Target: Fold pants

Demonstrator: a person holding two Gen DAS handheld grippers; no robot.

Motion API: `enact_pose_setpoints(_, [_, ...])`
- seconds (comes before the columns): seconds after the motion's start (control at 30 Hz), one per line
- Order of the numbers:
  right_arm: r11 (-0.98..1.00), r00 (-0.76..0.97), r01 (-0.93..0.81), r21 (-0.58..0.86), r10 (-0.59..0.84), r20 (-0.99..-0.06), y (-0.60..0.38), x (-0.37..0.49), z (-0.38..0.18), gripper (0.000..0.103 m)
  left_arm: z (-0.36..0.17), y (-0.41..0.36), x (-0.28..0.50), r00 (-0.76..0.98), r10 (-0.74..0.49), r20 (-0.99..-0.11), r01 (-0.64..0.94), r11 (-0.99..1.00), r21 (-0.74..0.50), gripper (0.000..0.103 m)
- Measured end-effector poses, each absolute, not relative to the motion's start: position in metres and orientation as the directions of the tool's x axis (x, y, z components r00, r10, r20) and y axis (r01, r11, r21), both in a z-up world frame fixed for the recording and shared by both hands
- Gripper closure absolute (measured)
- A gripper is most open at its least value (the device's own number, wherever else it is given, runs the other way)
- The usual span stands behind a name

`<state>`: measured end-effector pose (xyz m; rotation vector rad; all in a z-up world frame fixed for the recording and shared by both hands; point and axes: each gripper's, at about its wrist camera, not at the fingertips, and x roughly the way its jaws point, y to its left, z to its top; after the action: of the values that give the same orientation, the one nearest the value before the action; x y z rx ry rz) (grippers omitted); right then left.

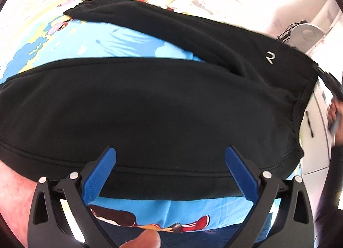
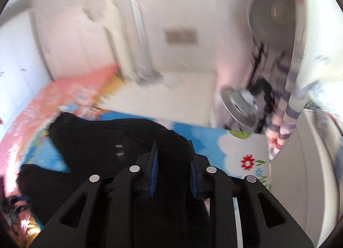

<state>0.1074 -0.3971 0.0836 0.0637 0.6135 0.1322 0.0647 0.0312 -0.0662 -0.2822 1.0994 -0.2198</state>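
Black pants (image 1: 150,108) lie spread across a blue cartoon-print bedsheet (image 1: 107,42), both legs running to the left and a small white logo (image 1: 270,57) near the waist at the right. My left gripper (image 1: 170,149) hovers open over the near leg's edge, its blue pads (image 1: 100,175) wide apart with nothing pinched. In the blurred right wrist view, my right gripper (image 2: 172,144) is shut on a bunched fold of the pants (image 2: 90,140), black cloth filling the gap between its pads (image 2: 153,173).
A person's thumb (image 1: 148,239) shows at the bottom and a blurred hand (image 1: 334,115) at the right edge. A standing fan (image 2: 272,12) and white cabinet (image 1: 317,130) flank the bed's right side. A pink quilt (image 2: 64,97) lies further back, and striped cloth (image 2: 287,108) hangs nearby.
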Motion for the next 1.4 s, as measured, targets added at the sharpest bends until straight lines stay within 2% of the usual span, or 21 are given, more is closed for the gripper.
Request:
enact_pose_setpoints(0.07, [0.986, 0.821, -0.134, 0.098, 0.166, -0.546, -0.368, 0.037, 0.073, 0.078, -0.06, 0.037, 0.066, 0.462, -0.347, -0.816, 0.053, 0.929, -0.366, 0.002])
enact_pose_setpoints(0.17, [0.967, 0.759, -0.113, 0.227, 0.232, -0.609, -0.351, -0.026, 0.02, 0.078, -0.048, 0.054, 0.078, 0.493, -0.433, -0.755, 0.074, 0.885, -0.459, 0.002])
enact_pose_setpoints(0.27, [0.954, 0.697, -0.074, 0.289, 0.257, -0.669, -0.343, -0.046, -0.025, 0.078, -0.034, 0.076, 0.111, 0.543, -0.459, -0.704, 0.074, 0.86, -0.504, 0.002])
enact_pose_setpoints(0.37, [0.95, 0.692, -0.042, 0.31, 0.252, -0.677, -0.34, -0.05, -0.038, 0.078, -0.025, 0.102, 0.171, 0.568, -0.5, -0.653, 0.054, 0.815, -0.577, 0.002])
enact_pose_setpoints(0.47, [0.94, 0.717, -0.015, 0.341, 0.247, -0.651, -0.346, -0.048, -0.031, 0.078, -0.034, 0.144, 0.247, 0.585, -0.523, -0.62, -0.061, 0.733, -0.677, 0.018])
enact_pose_setpoints(0.53, [0.941, 0.727, -0.007, 0.338, 0.237, -0.644, -0.347, -0.043, -0.023, 0.078, -0.048, 0.165, 0.285, 0.582, -0.515, -0.63, -0.154, 0.691, -0.707, 0.027])
enact_pose_setpoints(0.6, [0.943, 0.73, -0.005, 0.332, 0.23, -0.643, -0.346, -0.046, -0.018, 0.078, -0.059, 0.178, 0.326, 0.56, -0.512, -0.651, -0.216, 0.669, -0.712, 0.032])
enact_pose_setpoints(0.7, [0.942, 0.726, -0.006, 0.335, 0.234, -0.647, -0.352, -0.049, -0.018, 0.078, -0.069, 0.182, 0.375, 0.525, -0.476, -0.705, -0.272, 0.691, -0.669, 0.033])
enact_pose_setpoints(0.73, [0.942, 0.721, -0.004, 0.336, 0.236, -0.651, -0.354, -0.047, -0.018, 0.078, -0.076, 0.185, 0.386, 0.519, -0.47, -0.714, -0.295, 0.685, -0.666, 0.037])
enact_pose_setpoints(0.87, [0.941, 0.707, -0.002, 0.34, 0.241, -0.664, -0.358, -0.043, -0.018, 0.078, -0.101, 0.183, 0.435, 0.468, -0.484, -0.739, -0.347, 0.669, -0.658, 0.04])
enact_pose_setpoints(0.9, [0.942, 0.704, 0.001, 0.336, 0.238, -0.669, -0.358, -0.041, -0.017, 0.078, -0.113, 0.179, 0.445, 0.439, -0.494, -0.75, -0.359, 0.669, -0.651, 0.043])
enact_pose_setpoints(0.93, [0.943, 0.702, 0.007, 0.334, 0.233, -0.673, -0.36, -0.038, -0.016, 0.078, -0.119, 0.18, 0.449, 0.433, -0.498, -0.752, -0.37, 0.662, -0.652, 0.065])
enact_pose_setpoints(1.0, [0.938, 0.704, 0.019, 0.345, 0.232, -0.671, -0.365, -0.036, -0.013, 0.078, -0.12, 0.184, 0.45, 0.453, -0.52, -0.724, -0.35, 0.643, -0.681, 0.095])
enact_pose_setpoints(1.1, [0.939, 0.722, 0.033, 0.342, 0.214, -0.658, -0.374, -0.034, 0.002, 0.078, -0.087, 0.195, 0.431, 0.518, -0.517, -0.681, -0.295, 0.639, -0.71, 0.096])
enact_pose_setpoints(1.17, [0.943, 0.743, 0.049, 0.33, 0.187, -0.643, -0.382, -0.036, 0.015, 0.078, -0.043, 0.209, 0.386, 0.604, -0.517, -0.607, -0.241, 0.608, -0.757, 0.096])
enact_pose_setpoints(1.27, [0.942, 0.767, 0.105, 0.318, 0.127, -0.629, -0.398, -0.045, 0.027, 0.078, 0.001, 0.225, 0.301, 0.678, -0.484, -0.553, -0.174, 0.625, -0.761, 0.096])
enact_pose_setpoints(1.33, [0.942, 0.755, 0.156, 0.299, 0.081, -0.65, -0.406, -0.049, 0.025, 0.078, 0.008, 0.233, 0.226, 0.697, -0.48, -0.533, -0.146, 0.633, -0.761, 0.095])
enact_pose_setpoints(1.4, [0.936, 0.719, 0.217, 0.278, 0.04, -0.694, -0.413, -0.053, 0.01, 0.077, -0.008, 0.235, 0.162, 0.694, -0.473, -0.543, -0.146, 0.646, -0.749, 0.095])
